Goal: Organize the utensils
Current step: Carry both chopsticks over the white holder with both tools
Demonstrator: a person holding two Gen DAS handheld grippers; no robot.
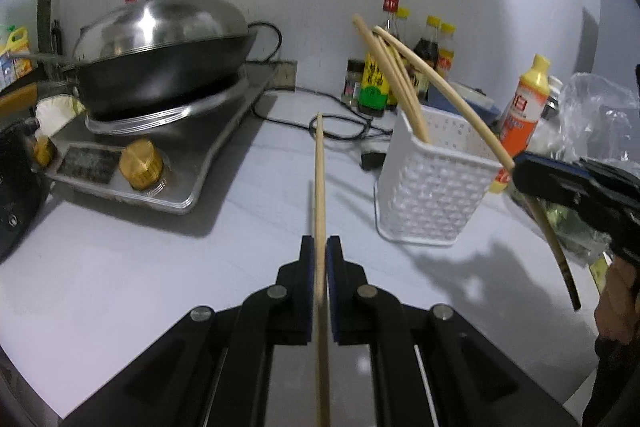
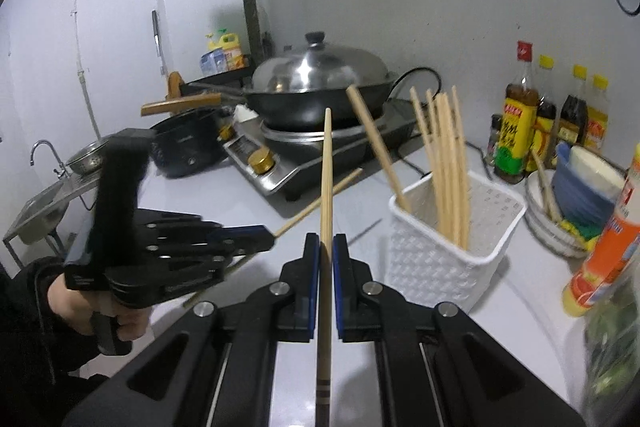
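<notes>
Wooden chopsticks sit clamped lengthwise, one in your left gripper (image 1: 320, 259) and one in your right gripper (image 2: 326, 255), beside the white basket (image 2: 436, 259), ready to drop in.

Black tongs (image 2: 326, 251), blue pads (image 2: 314, 259), silver rivets; black sleeve (image 2: 28, 307).

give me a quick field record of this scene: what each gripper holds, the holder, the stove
left gripper: shut on a chopstick, tip pointing forward
right gripper: shut on a second chopstick
holder: white perforated basket, upright on the counter, several chopsticks standing in it
stove: lidded wok on a cooktop
behind basket: sauce bottles
</notes>
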